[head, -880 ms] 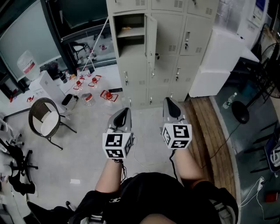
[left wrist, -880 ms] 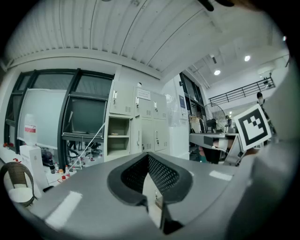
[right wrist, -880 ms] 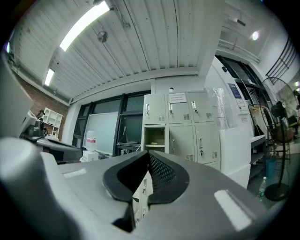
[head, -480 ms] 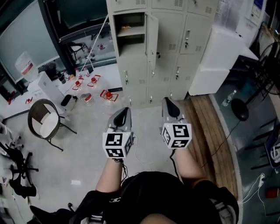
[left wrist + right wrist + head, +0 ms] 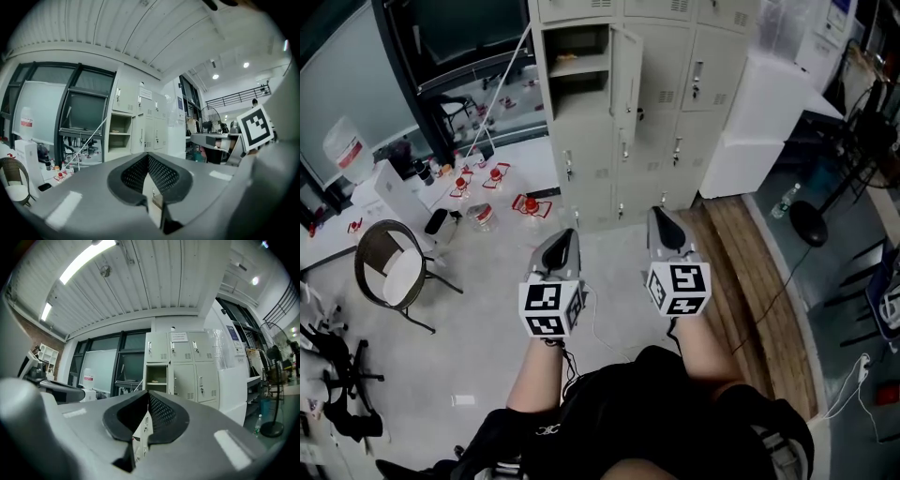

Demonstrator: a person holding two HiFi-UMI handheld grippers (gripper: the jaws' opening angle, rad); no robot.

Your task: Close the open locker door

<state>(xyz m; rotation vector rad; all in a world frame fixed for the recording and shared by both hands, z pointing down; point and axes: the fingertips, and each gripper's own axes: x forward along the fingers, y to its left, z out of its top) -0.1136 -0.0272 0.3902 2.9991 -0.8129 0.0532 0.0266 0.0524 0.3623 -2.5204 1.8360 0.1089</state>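
Office floor, lockers (image 5: 675, 141) top centre. Open door (image 5: 626, 70), upright, lies well ahead of left gripper (image 5: 568, 234) and right gripper (image 5: 659, 216), right seemingly nearer. Both jaws pressed together, empty.

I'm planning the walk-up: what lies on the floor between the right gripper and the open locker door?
Head view: only bare pale floor between the right gripper and the open locker door; red-capped bottles sit off left.
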